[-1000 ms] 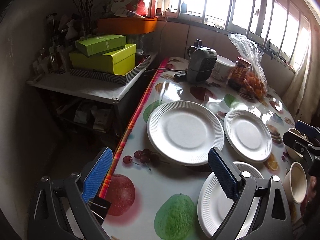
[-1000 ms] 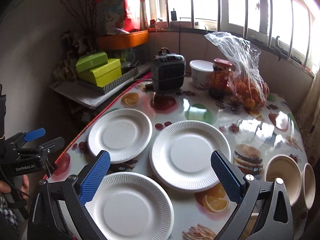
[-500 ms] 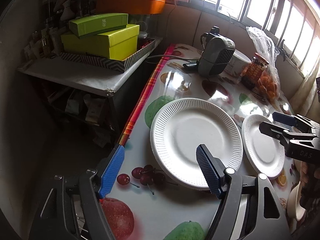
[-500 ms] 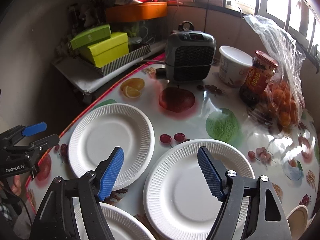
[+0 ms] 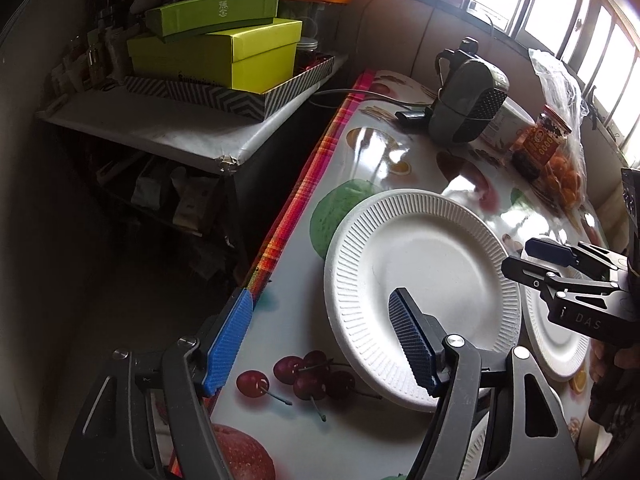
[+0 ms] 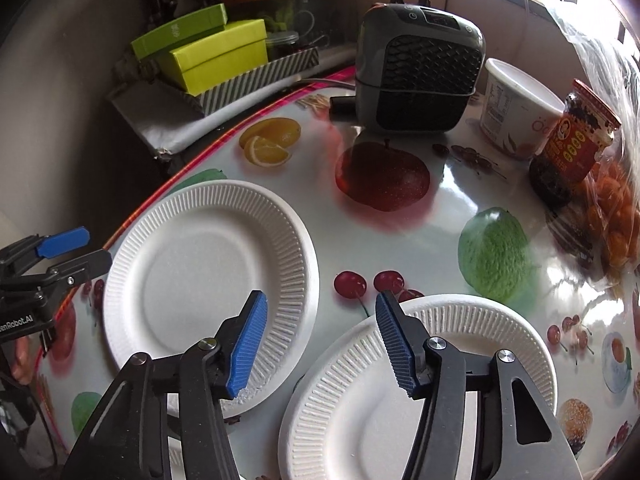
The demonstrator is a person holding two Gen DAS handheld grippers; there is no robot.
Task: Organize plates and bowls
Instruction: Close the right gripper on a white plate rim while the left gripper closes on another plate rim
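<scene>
The table (image 5: 304, 320), covered in a fruit-print cloth, has a striped red edge along its left side, and past that edge the floor drops away dark toward a low shelf carrying green boxes (image 5: 224, 46). One paper plate (image 5: 420, 280) lies close to that left edge, with a strip of bare cloth and printed cherries between it and the near side. The left gripper (image 5: 320, 340) hangs over this plate's near rim with its jaws spread wide, one blue pad beyond the table edge and the other above the plate; nothing is pinched. The right gripper (image 6: 318, 346) is closing its jaws, which sit above the narrow gap between the left-edge plate (image 6: 208, 276) and a second plate (image 6: 420, 384) beside it, and grip nothing. Only the right view shows the far side plainly: a grey heater (image 6: 418, 66), a white tub (image 6: 516, 110), a red-labelled jar (image 6: 572, 146) and a bag of oranges (image 6: 616, 208) crowd the far edge, leaving open cloth in the middle. Only the left view shows a third plate's rim (image 5: 476, 440) at the near edge, under the gripper.
</scene>
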